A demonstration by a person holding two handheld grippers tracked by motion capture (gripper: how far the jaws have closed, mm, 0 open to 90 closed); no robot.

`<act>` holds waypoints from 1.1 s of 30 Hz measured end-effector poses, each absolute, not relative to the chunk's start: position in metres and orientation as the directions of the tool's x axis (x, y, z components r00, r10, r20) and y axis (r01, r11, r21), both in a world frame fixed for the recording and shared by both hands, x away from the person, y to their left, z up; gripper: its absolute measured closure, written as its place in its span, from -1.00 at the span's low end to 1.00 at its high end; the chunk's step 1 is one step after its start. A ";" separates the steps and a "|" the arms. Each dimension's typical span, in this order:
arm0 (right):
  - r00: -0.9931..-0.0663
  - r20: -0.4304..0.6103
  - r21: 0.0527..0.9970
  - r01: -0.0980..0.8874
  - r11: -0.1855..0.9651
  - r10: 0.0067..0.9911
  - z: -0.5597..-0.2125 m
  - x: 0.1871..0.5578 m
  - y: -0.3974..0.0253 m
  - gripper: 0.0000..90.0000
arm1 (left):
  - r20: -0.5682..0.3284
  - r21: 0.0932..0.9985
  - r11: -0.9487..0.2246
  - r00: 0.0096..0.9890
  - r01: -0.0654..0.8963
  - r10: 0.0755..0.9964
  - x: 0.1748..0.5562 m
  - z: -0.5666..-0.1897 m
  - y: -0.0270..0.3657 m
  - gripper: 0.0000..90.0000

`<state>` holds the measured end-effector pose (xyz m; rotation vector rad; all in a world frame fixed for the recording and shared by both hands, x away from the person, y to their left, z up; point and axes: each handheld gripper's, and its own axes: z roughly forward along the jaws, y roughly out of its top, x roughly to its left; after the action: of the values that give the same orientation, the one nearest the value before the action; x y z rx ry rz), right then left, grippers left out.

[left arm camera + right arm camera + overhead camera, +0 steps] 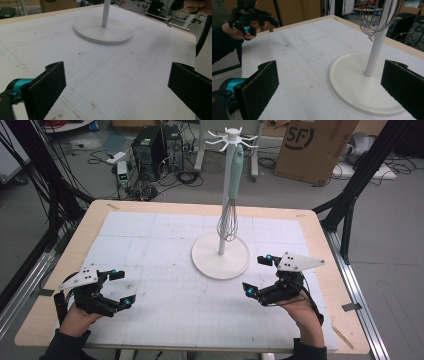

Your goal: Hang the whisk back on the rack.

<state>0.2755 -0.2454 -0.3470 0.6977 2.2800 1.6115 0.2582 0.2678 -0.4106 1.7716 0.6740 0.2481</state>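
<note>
We hold both grippers low over mat (165, 270), near edge. Left gripper (121, 289) jaws wide apart, nothing between. Right gripper (259, 276) jaws wide apart too, empty, just beside stand (220, 256) base. Whisk (230, 200) hangs from hook atop stand, wires down beside pole, clear of base. We judge the step as approach, nothing grasped yet. Next move likely: raise right gripper to whisk handle, close on it, lift off hook without tipping stand.

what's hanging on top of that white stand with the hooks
A whisk with a pale green handle hangs from the stand, wire end down beside the pole. The other hooks look bare. Which hook holds it is too small to tell.
</note>
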 end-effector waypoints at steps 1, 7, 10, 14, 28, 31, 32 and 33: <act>-0.850 0.060 0.936 0.231 0.267 0.524 -0.349 0.275 -0.246 -0.99 | -0.172 0.934 -0.169 0.812 0.314 0.558 0.258 -0.411 0.268 -0.95; -0.846 0.074 0.931 0.247 0.267 0.527 -0.361 0.269 -0.248 -0.99 | -0.174 0.934 -0.169 0.813 0.315 0.556 0.258 -0.411 0.268 -0.95; -0.849 0.075 0.923 0.258 0.286 0.522 -0.368 0.267 -0.249 -0.99 | -0.172 0.933 -0.174 0.816 0.314 0.552 0.258 -0.411 0.268 -0.95; -0.856 0.076 0.918 0.260 0.299 0.512 -0.375 0.264 -0.249 -0.98 | -0.175 0.932 -0.175 0.818 0.317 0.548 0.258 -0.411 0.267 -0.95; -0.850 0.086 0.907 0.283 0.311 0.520 -0.401 0.259 -0.253 -0.98 | -0.172 0.929 -0.187 0.817 0.321 0.550 0.259 -0.413 0.268 -0.95; -0.848 0.077 0.905 0.280 0.320 0.524 -0.402 0.258 -0.253 -0.98 | -0.167 0.928 -0.193 0.817 0.320 0.551 0.259 -0.413 0.267 -0.95; -0.849 0.081 0.907 0.280 0.314 0.523 -0.402 0.258 -0.252 -0.98 | -0.168 0.927 -0.192 0.816 0.321 0.553 0.259 -0.413 0.267 -0.95; -0.850 0.082 0.908 0.280 0.313 0.521 -0.402 0.258 -0.252 -0.98 | -0.167 0.927 -0.193 0.816 0.321 0.553 0.259 -0.413 0.267 -0.95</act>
<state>0.2582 -0.2524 -0.4019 0.7314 2.3528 1.5553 0.2589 0.2667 -0.4130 1.7992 0.6708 0.2404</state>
